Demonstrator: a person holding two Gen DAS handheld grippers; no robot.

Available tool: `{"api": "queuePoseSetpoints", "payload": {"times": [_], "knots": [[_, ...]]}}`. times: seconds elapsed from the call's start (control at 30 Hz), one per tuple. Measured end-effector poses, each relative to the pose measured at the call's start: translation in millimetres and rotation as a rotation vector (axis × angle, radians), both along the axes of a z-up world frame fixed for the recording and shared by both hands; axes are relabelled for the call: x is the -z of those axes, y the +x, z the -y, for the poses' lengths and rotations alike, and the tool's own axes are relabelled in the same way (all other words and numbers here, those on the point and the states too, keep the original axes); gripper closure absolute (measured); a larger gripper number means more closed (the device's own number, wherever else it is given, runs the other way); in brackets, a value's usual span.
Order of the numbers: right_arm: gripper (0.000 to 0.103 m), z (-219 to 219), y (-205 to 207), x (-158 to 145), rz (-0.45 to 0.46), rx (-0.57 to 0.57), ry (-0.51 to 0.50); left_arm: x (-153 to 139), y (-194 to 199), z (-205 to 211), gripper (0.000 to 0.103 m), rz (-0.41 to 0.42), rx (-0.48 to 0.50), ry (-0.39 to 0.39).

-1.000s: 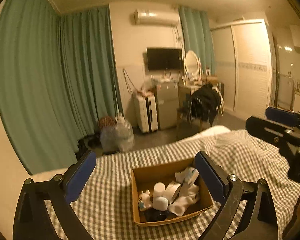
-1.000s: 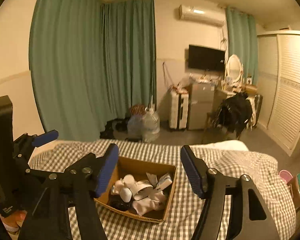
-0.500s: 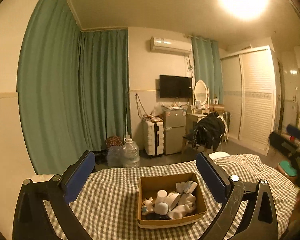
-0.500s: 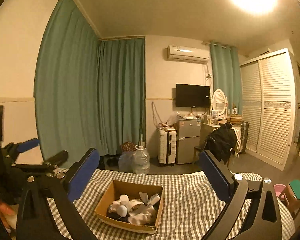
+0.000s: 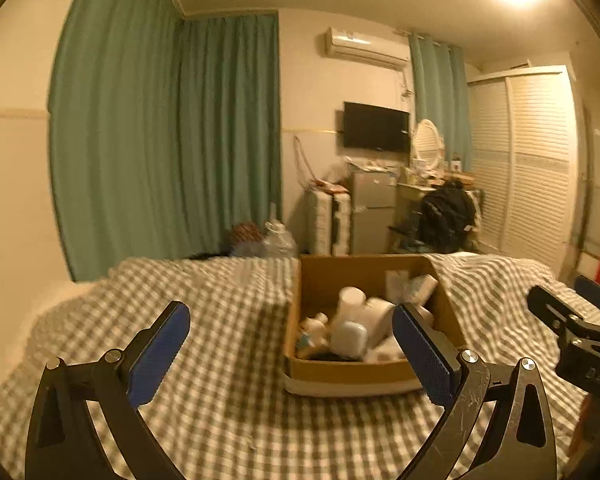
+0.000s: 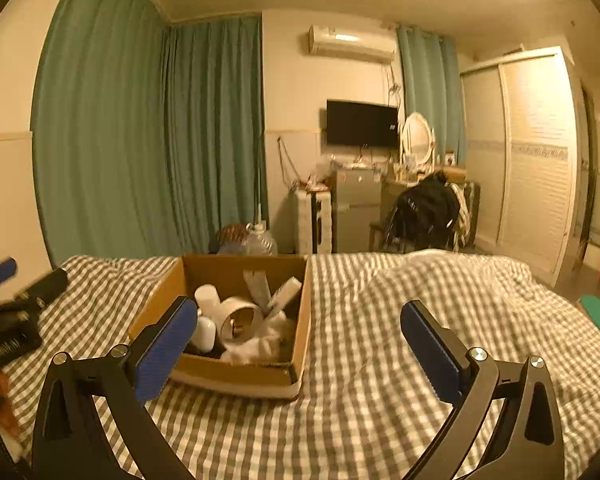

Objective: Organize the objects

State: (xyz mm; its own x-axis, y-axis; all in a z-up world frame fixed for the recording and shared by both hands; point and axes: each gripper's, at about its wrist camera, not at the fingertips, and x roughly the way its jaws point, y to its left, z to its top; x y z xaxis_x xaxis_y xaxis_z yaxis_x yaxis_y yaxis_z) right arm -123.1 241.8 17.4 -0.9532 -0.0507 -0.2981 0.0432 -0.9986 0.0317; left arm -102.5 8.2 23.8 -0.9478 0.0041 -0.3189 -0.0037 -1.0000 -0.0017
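An open cardboard box (image 5: 352, 368) sits on a bed with a grey checked cover (image 5: 220, 360). It holds several white things: a small bottle (image 5: 350, 300), a tape roll (image 6: 240, 318), tubes and a cloth. My left gripper (image 5: 292, 354) is open and empty, low over the bed just left of and in front of the box. My right gripper (image 6: 300, 344) is open and empty, in front of the box's right side (image 6: 236, 372). Each gripper shows at the edge of the other's view.
Beyond the bed stand green curtains (image 6: 148, 140), water jugs (image 6: 260, 242), a white suitcase (image 6: 314, 222), a small fridge (image 6: 354, 208), a chair with a black jacket (image 6: 428, 208) and a white wardrobe (image 6: 532, 152). The bed cover bunches up at the far right (image 6: 440, 264).
Both grippers have dropped lower and moved closer to the box, which now looks larger. The views tilted down from the ceiling. Both stay open.
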Motion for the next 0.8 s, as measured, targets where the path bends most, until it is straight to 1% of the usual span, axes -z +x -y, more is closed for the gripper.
{"api": "queuePoseSetpoints", "payload": {"times": [0.03,0.13,0.33,0.47,0.8], "knots": [[0.001,-0.4,1.2,1.4,-0.001,0.006,0.005,2.0,-0.9,0.3,0.000,0.010,0.009,0.014],[0.001,-2.7,2.7,3.4,0.010,0.022,0.023,3.3,0.0,-1.0,0.000,0.019,0.003,0.001],[0.001,-0.9,3.2,0.1,0.006,0.031,0.028,6.3,0.6,2.3,0.000,0.030,-0.006,0.011],[0.001,-0.6,1.2,2.2,0.008,0.034,0.030,9.7,-2.9,0.7,0.000,0.042,-0.010,-0.001],[0.001,-1.0,0.3,3.8,0.016,0.045,0.031,9.5,-2.2,-0.8,0.000,0.052,-0.002,-0.001]]}}
